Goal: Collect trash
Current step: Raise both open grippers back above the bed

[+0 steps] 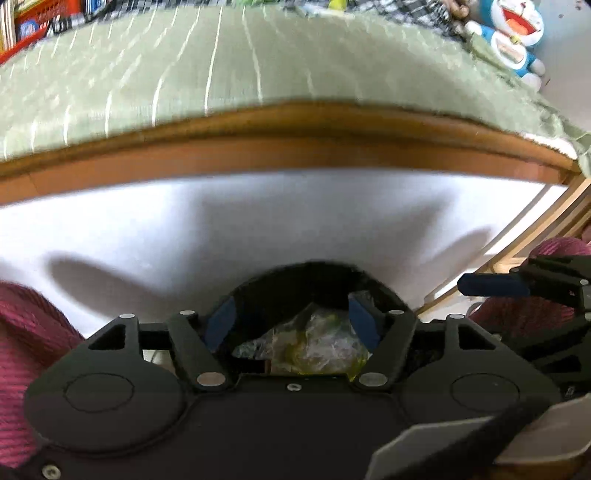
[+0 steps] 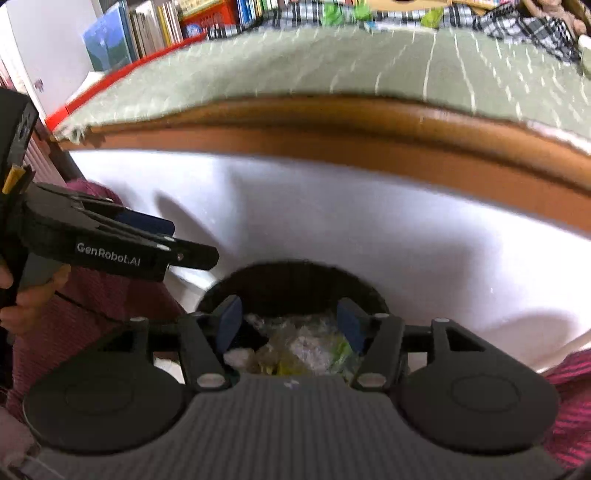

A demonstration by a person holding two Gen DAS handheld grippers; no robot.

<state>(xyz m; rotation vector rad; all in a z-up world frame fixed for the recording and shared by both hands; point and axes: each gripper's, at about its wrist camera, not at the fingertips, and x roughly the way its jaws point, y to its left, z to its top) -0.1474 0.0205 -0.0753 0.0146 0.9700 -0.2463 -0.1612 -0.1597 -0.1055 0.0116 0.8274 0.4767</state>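
Observation:
A round black bin (image 1: 314, 269) stands on the floor by the bed, holding crumpled clear wrappers with yellow and green scraps (image 1: 317, 347). My left gripper (image 1: 291, 319) hangs over its mouth, open, its blue pads clear of the trash below. In the right wrist view the same bin (image 2: 295, 269) and trash (image 2: 303, 350) lie under my right gripper (image 2: 289, 323), also open with nothing pinched. Each tool shows in the other's view: one right blue finger (image 1: 491, 286) at the right edge, and left fingers (image 2: 147, 223) at the left, held by a hand.
A bed with a green striped cover (image 1: 221, 74) and a wooden rail (image 1: 295, 144) over a white side panel (image 1: 258, 221) fills the background. Books and a red crate (image 2: 166, 26) stand at the far left, blue plush toys (image 1: 513, 33) at the far right. Magenta clothing (image 1: 26, 332) flanks the bin.

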